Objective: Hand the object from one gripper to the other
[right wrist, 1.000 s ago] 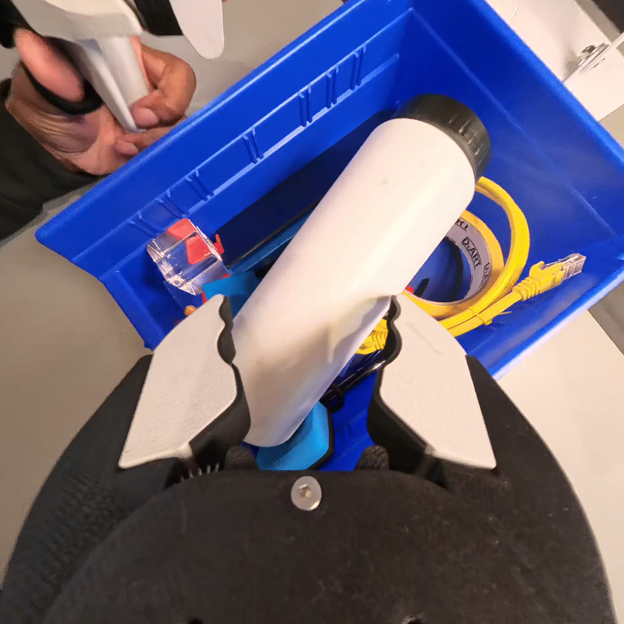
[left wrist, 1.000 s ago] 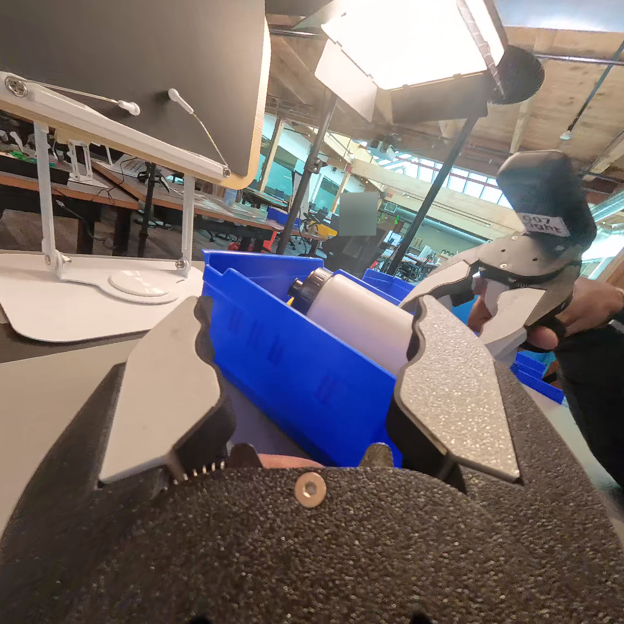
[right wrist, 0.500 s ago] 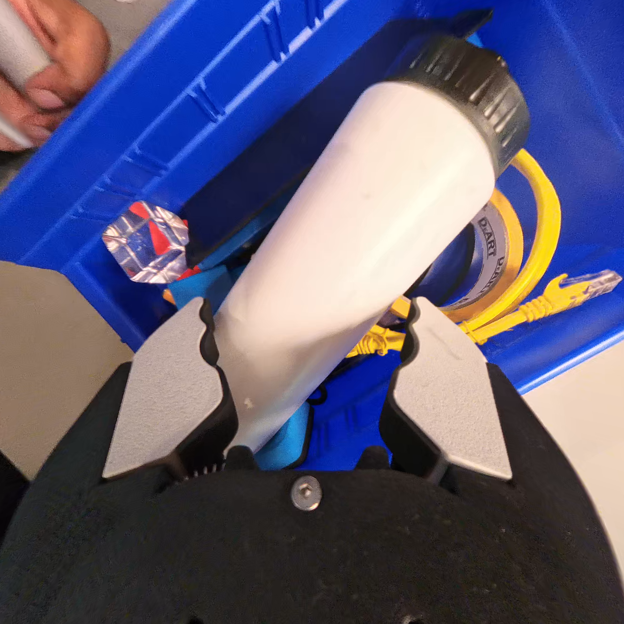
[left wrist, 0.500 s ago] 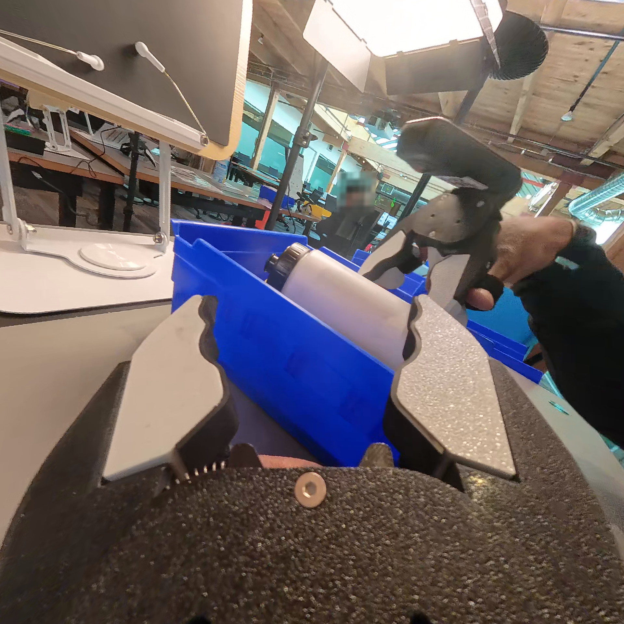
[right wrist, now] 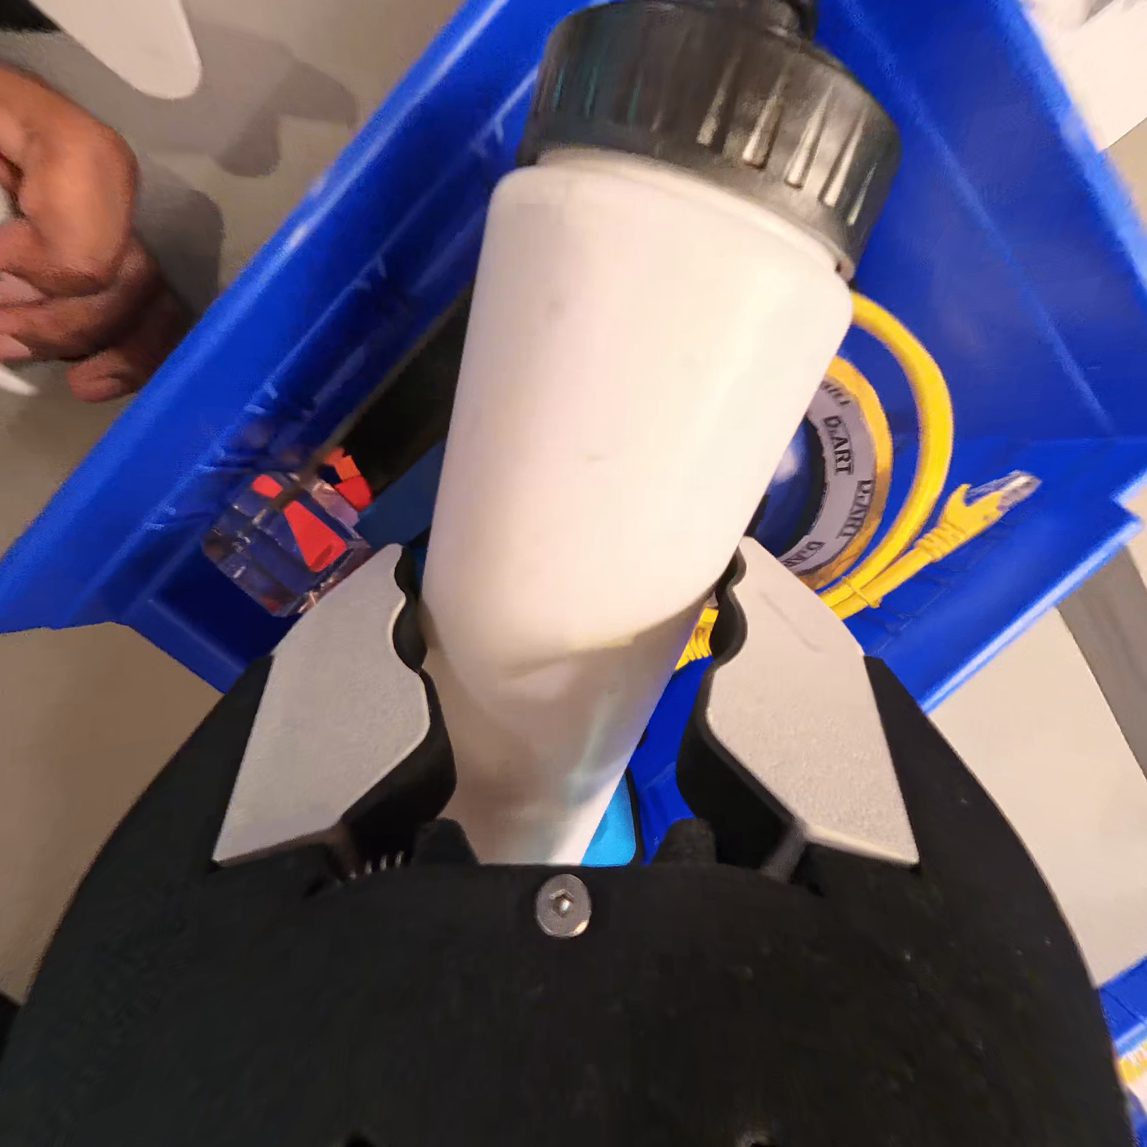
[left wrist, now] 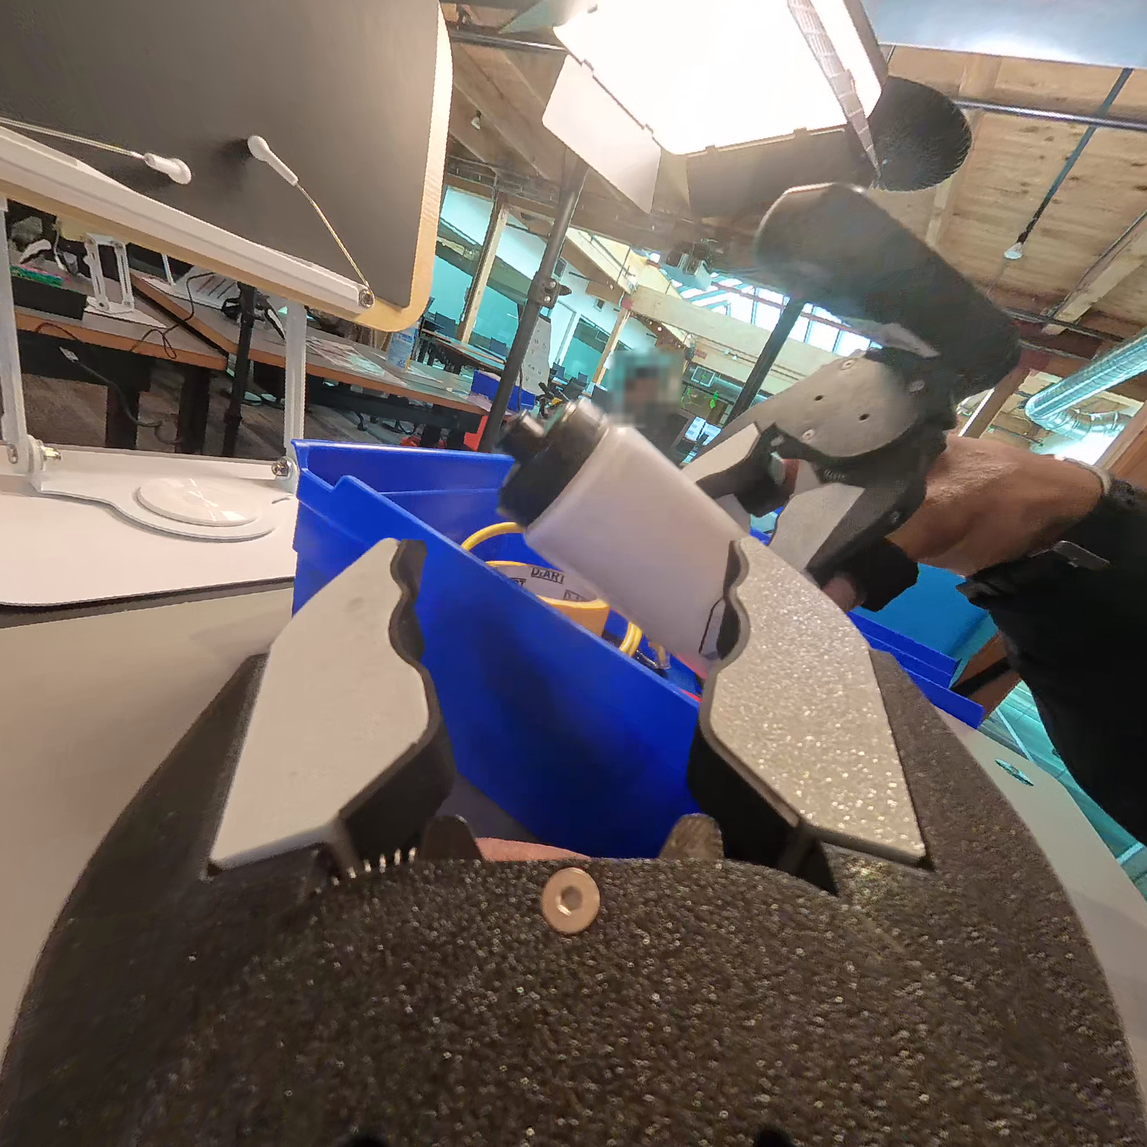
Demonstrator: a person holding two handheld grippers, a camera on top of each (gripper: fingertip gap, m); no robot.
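Note:
A white bottle (right wrist: 620, 403) with a black ribbed cap (right wrist: 714, 105) is gripped near its base by my right gripper (right wrist: 568, 589). Both pads press on it. It hangs tilted, cap end up, over the blue bin (right wrist: 1024, 248). In the left wrist view the bottle (left wrist: 627, 546) is in the air above the bin (left wrist: 527, 714), held by the right gripper (left wrist: 769, 503) in a person's hand. My left gripper (left wrist: 565, 589) is open and empty, low beside the bin's near wall. Its right finger (left wrist: 794, 683) partly covers the bottle's base.
In the bin lie a yellow tape roll (right wrist: 863, 472), a coiled yellow cable (right wrist: 931, 434) and a clear cube with red inside (right wrist: 285, 546). A white stand with a dark board (left wrist: 124, 515) is on the table at left. More blue bins (left wrist: 918, 664) stand behind.
My right gripper loosened on the bottle, slid farther along it, closed on it again and lifted it, cap up, out of the bin. My left gripper's jaws narrowed slightly but stay open.

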